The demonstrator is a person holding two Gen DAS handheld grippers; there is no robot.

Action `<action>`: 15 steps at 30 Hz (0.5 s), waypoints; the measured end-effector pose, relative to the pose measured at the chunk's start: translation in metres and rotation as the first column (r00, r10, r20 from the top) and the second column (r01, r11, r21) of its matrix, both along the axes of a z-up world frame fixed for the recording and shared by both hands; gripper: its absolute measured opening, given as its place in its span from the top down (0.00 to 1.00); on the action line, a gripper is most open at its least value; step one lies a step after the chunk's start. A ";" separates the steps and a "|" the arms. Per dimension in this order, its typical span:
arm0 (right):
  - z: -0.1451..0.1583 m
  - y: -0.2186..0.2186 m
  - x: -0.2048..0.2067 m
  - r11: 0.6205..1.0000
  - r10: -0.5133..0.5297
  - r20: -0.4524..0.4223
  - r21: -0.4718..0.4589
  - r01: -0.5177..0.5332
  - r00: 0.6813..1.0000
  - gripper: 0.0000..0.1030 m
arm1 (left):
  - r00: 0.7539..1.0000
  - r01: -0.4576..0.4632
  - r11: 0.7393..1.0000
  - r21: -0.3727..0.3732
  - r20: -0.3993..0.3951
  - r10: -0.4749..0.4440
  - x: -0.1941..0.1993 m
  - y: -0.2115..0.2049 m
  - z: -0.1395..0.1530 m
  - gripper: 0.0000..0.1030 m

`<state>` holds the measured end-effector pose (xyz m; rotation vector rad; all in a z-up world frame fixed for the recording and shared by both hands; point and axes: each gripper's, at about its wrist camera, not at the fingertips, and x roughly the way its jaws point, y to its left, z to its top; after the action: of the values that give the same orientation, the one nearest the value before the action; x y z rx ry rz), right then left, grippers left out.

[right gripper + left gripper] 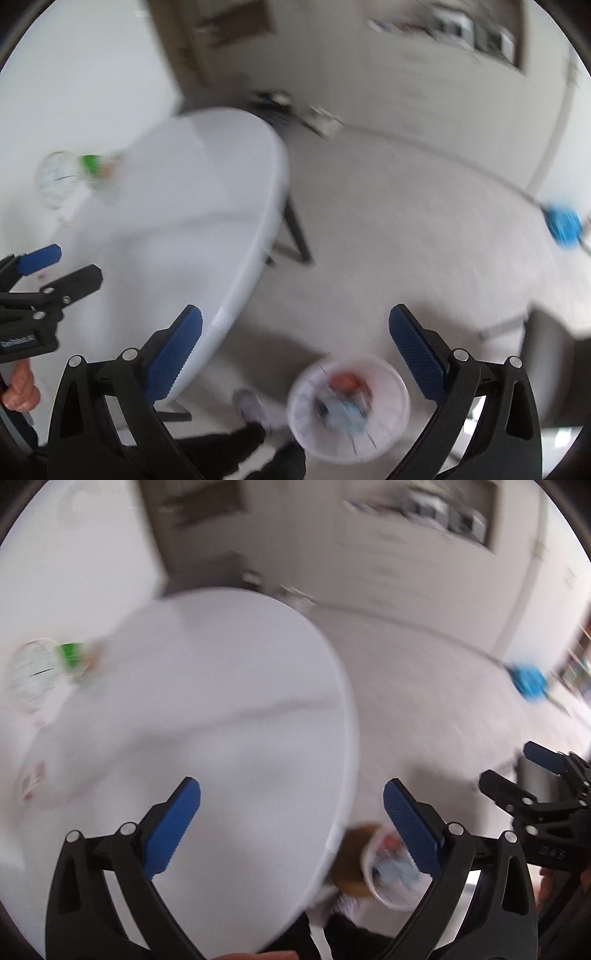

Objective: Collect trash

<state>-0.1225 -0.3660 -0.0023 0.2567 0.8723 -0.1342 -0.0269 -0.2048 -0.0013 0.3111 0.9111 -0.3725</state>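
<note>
both grippers stand released and empty: the left gripper (291, 830) hangs over the white table (221, 686), the right gripper (295, 354) over the floor. beneath and just ahead of the right one, nearer it, sits the trash basket (391, 417) with collected bits; the blurred green-capped bottle (70, 657) lies far ahead-left, its long axis unreadable.

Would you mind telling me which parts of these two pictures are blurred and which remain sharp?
Left wrist view: the left gripper is sharp; the white table and floor smear with motion. Right wrist view: the right gripper is crisp; the bin with trash is blurred.
</note>
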 end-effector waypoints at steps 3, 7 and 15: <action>0.042 0.039 0.028 0.992 0.124 0.090 -0.048 -0.120 0.988 0.03 | 0.989 -0.120 0.992 -0.024 0.085 0.122 0.004 0.045 0.038 0.08; 0.095 0.088 0.053 0.963 0.262 0.199 -0.113 -0.243 0.944 0.02 | 0.942 -0.280 0.958 -0.064 0.172 0.287 0.005 0.104 0.081 0.08; 0.143 0.151 0.075 0.935 0.356 0.302 -0.128 -0.332 0.884 0.02 | 0.799 -0.545 0.826 -0.143 0.208 0.564 0.000 0.195 0.123 0.08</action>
<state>-0.0479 -0.2149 0.1403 0.0475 0.5735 0.2046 -0.0272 -0.0097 0.1218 0.0048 0.7034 0.1783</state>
